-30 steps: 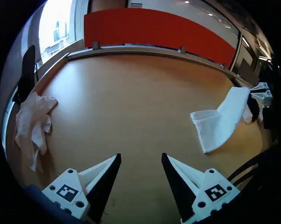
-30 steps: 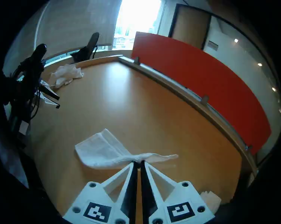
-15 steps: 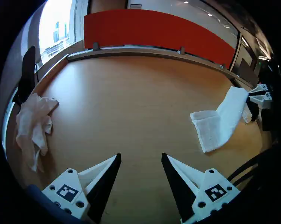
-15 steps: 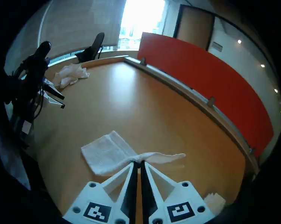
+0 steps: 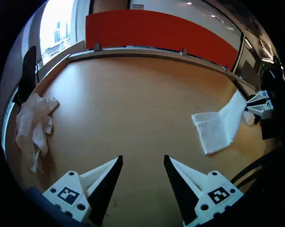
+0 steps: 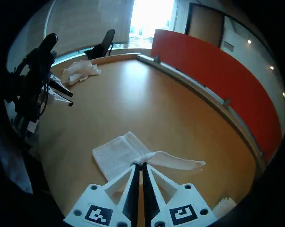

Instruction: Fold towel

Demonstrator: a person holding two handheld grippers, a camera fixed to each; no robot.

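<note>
My left gripper (image 5: 142,158) hangs low and level over the table (image 5: 135,94). Its fingers are spread wide with bare wood between them, and it is well apart from the towel (image 5: 216,128). The left gripper view gives me the towel from the side, off to the right. One end lies flat and doubled on the wood, and the other runs up to the right gripper (image 5: 260,107) near the table's edge. A crumpled cloth (image 5: 34,123) lies at the far left beside a dark chair (image 5: 27,75). A red partition (image 5: 157,30) runs along the back.

The right gripper view gives me the grip itself. The right gripper points forward and down, with its fingers pressed together on a bunched edge of the towel. The folded part lies flat to the left of the tips, and a loose tail trails off to the right. Across the table I see the left gripper pointing toward the middle, with the cloth beyond it.
</note>
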